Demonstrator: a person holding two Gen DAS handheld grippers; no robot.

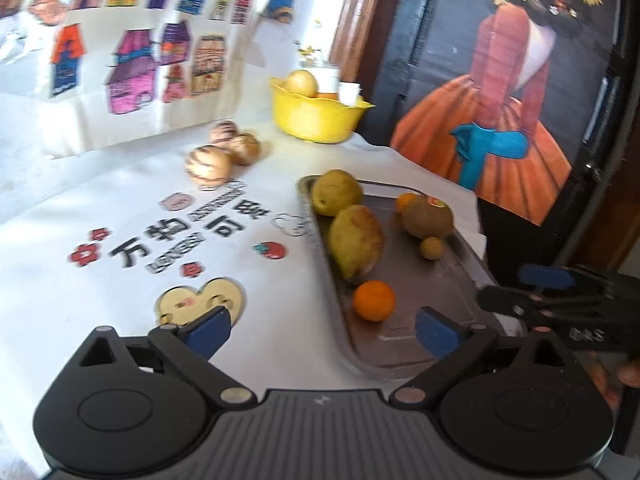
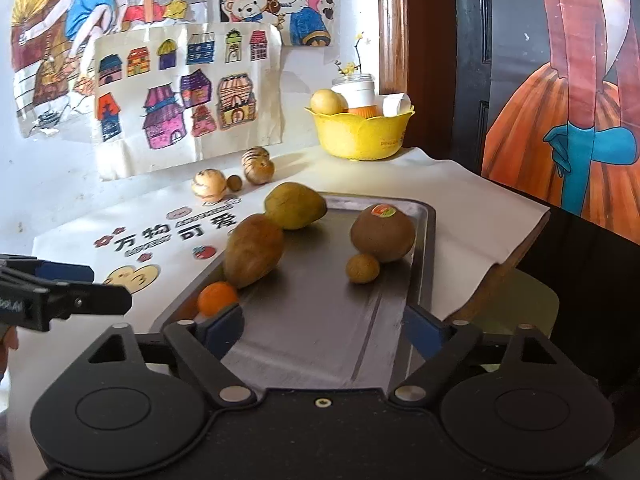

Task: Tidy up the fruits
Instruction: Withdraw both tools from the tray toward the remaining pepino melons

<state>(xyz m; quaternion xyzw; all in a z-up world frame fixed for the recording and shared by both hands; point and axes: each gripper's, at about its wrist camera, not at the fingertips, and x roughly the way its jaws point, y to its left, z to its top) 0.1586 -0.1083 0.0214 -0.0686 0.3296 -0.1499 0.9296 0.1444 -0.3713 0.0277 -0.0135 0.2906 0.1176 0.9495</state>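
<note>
1. Left gripper (image 1: pixel 324 334): blue-padded fingers spread wide, nothing between them, hovering over the near-left edge of the metal tray (image 1: pixel 424 320) and the white printed tablecloth (image 1: pixel 80 208).
2. Right gripper (image 2: pixel 324 330): fingers also released and wide apart, empty, over the near end of the tray (image 2: pixel 320 320).
3. Tray is flat, dull grey metal, rounded corners, raised rim, faint scuffs on the bare surface.
4. On the tray: two elongated yellow-green mangoes (image 2: pixel 254 256) (image 2: pixel 295 205) with brownish blotchy skin, lying touching each other; a fuzzy brown kiwi (image 2: pixel 383 233) with an orange sticker on top; a small round tan longan-like fruit (image 2: pixel 362 268) just beside the kiwi; a smooth small orange (image 2: pixel 217 298) at the near-left rim, by the nearer mango.
5. Left view only: a second small orange (image 1: pixel 406 201) behind the kiwi (image 1: pixel 427 217); hidden in the right view.
6. Off the tray, on the cloth near the wall: three round striped cream fruits (image 1: pixel 208 165), likely pepino melons.
7. Right view only: a tiny brown round fruit (image 2: pixel 234 182) among those striped ones.
8. Yellow plastic scalloped bowl (image 2: pixel 360 136) at the far table edge, holding a pale yellow pear-like fruit (image 2: pixel 327 102), something orange and white containers.
9. Each view catches the other gripper side-on at its edge.
10. Children's drawings (image 2: pixel 180 92) on the wall behind.
</note>
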